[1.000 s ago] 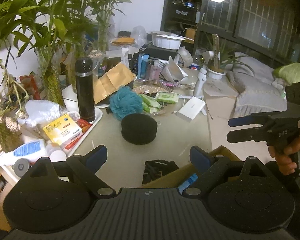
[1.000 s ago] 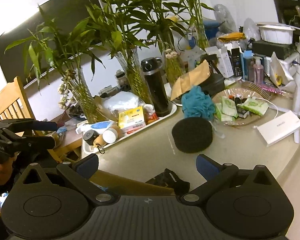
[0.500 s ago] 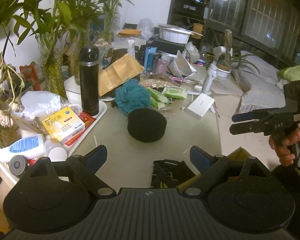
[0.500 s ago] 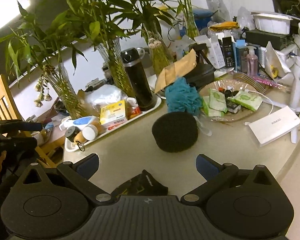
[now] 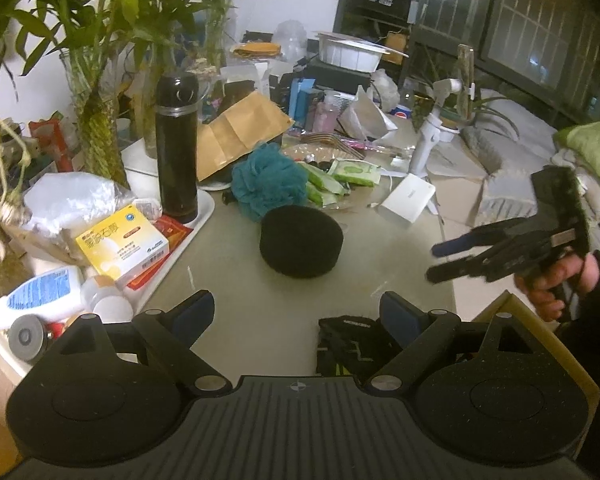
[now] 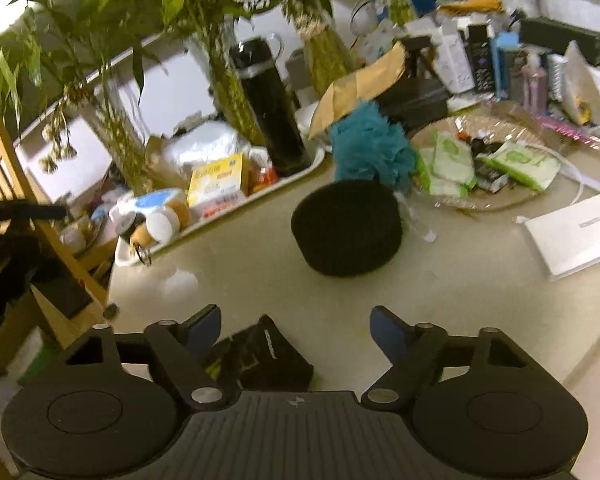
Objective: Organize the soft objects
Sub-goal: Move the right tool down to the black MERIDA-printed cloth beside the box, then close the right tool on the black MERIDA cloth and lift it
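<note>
Now both grippers sit unclenched: right gripper, jaws just narrowing, over black cloth at table edge; left gripper gaping, empty.

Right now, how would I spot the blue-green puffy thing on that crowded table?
Find the tall black flask standing on the white tray at the table's left. Just to its right lies the teal bath pouf, behind the round black sponge. It is the only frilly, ruffled ball there; the sponge is smooth and dark.
</note>
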The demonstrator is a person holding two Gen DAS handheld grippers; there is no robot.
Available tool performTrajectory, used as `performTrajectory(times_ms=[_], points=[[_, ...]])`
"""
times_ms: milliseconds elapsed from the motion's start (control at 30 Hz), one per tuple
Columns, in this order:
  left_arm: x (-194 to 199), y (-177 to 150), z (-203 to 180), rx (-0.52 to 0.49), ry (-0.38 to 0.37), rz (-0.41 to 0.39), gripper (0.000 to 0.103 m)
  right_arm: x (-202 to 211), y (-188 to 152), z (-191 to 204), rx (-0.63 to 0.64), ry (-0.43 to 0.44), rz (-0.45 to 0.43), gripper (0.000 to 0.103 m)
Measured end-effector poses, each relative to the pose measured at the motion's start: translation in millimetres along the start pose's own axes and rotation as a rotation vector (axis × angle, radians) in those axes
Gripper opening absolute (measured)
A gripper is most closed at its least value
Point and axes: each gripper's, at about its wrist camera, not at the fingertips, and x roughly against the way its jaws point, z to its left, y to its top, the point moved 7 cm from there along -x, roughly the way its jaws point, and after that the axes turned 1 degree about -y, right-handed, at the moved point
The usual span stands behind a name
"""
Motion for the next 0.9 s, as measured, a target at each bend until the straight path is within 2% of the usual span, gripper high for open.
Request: performTrajectory(times_ms=[400,600,667,700,767,900], points=[[-38,28,7,-0.154,-0.064,0.025,0.091,-72,-27,15,0.160,0.133,0.181,0.058],[-70,32,15,-0.190,-0.069,0.054,0.091,-98,-35,19,0.214,0.166,0.232,0.054],[-82,34,17,-0.196,-0.072,0.063,0.091,-105,-38,20,0.242,0.156,0.252,0.040],[-90,34,18,-0.196,-0.076,0.070,0.091,-106,-38,20,0.261,0.139,0.238,0.032],[-104,35,21,-0.196,-0.083,0.082,0.091,-104,-38,18,0.256,0.138,0.232,0.024],[-136,36,24,-0.193,-0.084,0.106,0.092,-91,-34,16,0.257,0.157,0.196,0.023]])
